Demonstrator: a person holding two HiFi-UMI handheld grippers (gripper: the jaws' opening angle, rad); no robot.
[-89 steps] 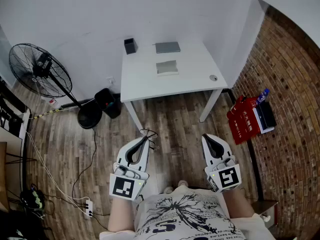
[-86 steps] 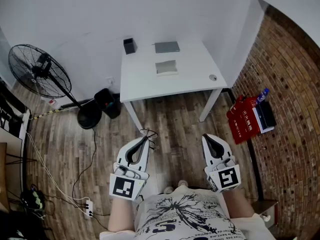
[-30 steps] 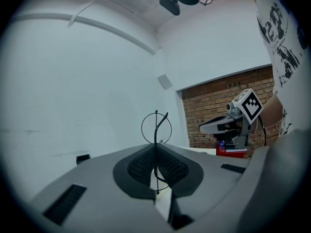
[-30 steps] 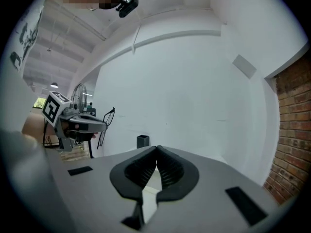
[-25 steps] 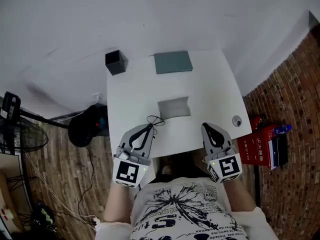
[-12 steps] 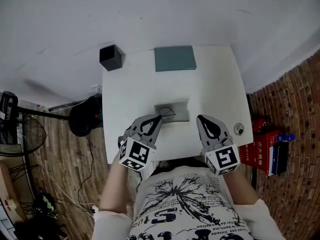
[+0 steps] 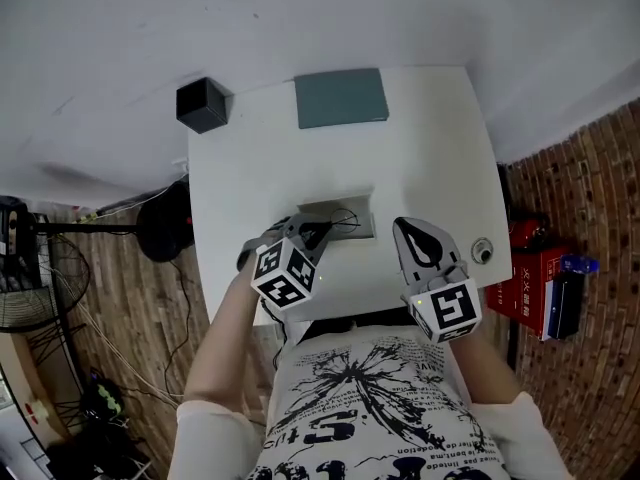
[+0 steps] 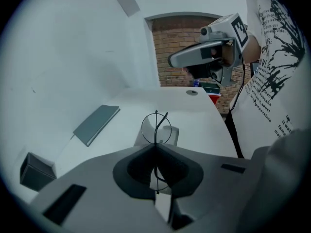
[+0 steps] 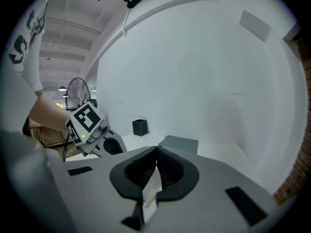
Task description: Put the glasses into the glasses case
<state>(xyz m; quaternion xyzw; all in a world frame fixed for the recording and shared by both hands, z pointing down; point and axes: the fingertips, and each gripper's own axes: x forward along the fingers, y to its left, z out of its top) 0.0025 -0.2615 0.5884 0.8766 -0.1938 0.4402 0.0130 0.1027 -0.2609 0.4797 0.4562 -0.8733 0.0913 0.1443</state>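
Thin wire glasses (image 8: 156, 129) are pinched in the left tongs (image 7: 318, 226), whose jaws are pressed together on a strand of the frame, with one round lens poking out past the tips. The glasses are held up off the table (image 7: 430, 148), right over the open grey case (image 7: 362, 230) near the table's middle. At 3 o'clock of the case, the right tongs (image 7: 403, 228) are held shut with nothing between them.

This frame is judged very light, springy and easily bent, and the lenses easily scratched. Only a gentle pinch is called for, best taken at the bridge or a hinge, where the wire is stiffest. Held on one thin strand, the glasses could well pivot or slip. A grey book (image 7: 341, 97) lies at 12 o'clock.
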